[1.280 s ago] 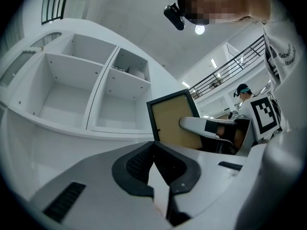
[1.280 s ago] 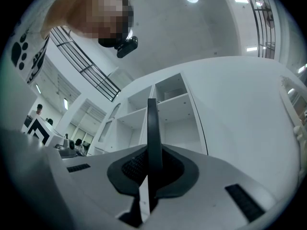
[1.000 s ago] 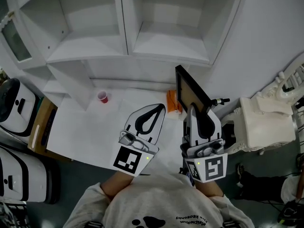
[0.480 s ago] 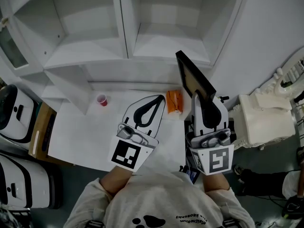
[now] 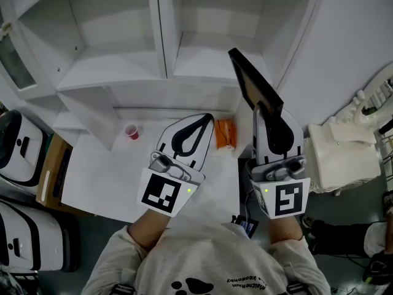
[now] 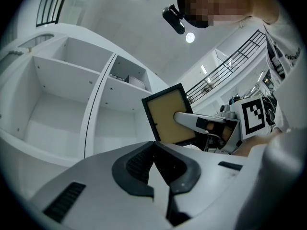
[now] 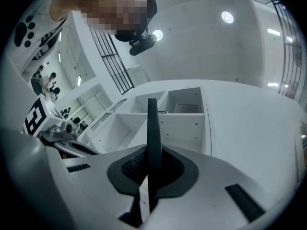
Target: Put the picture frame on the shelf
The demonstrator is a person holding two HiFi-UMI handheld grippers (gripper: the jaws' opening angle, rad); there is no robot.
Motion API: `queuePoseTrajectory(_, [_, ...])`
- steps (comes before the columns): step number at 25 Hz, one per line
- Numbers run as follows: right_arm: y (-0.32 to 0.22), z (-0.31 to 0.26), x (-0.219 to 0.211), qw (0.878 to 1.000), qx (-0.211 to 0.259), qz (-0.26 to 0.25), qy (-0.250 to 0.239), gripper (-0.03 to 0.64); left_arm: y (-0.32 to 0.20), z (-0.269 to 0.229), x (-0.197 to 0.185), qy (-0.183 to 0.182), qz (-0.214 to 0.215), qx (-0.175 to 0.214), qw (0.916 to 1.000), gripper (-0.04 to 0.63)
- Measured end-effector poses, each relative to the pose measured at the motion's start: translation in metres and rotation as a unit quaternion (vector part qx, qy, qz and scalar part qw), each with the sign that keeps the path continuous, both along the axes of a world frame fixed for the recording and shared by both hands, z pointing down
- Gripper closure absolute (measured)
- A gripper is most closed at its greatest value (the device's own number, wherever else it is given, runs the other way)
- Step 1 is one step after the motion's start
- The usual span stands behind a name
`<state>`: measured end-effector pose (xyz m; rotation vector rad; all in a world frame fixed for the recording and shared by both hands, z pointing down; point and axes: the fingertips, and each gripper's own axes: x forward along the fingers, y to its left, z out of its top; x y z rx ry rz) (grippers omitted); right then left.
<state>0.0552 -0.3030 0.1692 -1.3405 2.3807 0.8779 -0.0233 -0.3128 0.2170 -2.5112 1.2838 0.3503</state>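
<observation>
The picture frame (image 5: pixel 253 83), black with a tan backing, is held up in the air by its lower edge, in front of the right-hand bay of the white shelf (image 5: pixel 164 71). My right gripper (image 5: pixel 266 110) is shut on it. From the right gripper view the frame (image 7: pixel 152 138) shows edge-on between the pads, with the shelf bays (image 7: pixel 184 113) behind it. My left gripper (image 5: pixel 203 121) hovers beside it over the table, shut and holding nothing. Its own view has the frame (image 6: pixel 167 115) and the right gripper's finger (image 6: pixel 188 121) off to its right.
On the white table (image 5: pixel 104 171) under the shelf stand a small red cup (image 5: pixel 131 131) and an orange object (image 5: pixel 225 134). A white ornate cabinet (image 5: pixel 334 158) stands at the right. White and black machines (image 5: pixel 18 141) sit at the left.
Both grippers have risen. The frame has gone up and farther from me, from above the table toward the right shelf bay, and has rolled slightly.
</observation>
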Motion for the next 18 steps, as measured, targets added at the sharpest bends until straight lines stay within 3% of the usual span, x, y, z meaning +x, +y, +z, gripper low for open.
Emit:
queuePoseTrajectory(6, [-0.009,-0.021,-0.003,1.000,0.014,0.011,-0.002,0.565,-0.004,-0.008,0.001,-0.006,0.003,0.009,0.9999,0.575])
queuePoseTrajectory(18, [-0.032,-0.029,-0.011,0.994,0.044,0.052,0.081,0.565,-0.010,-0.015,0.000,-0.009,0.009,0.017,0.9998,0.575])
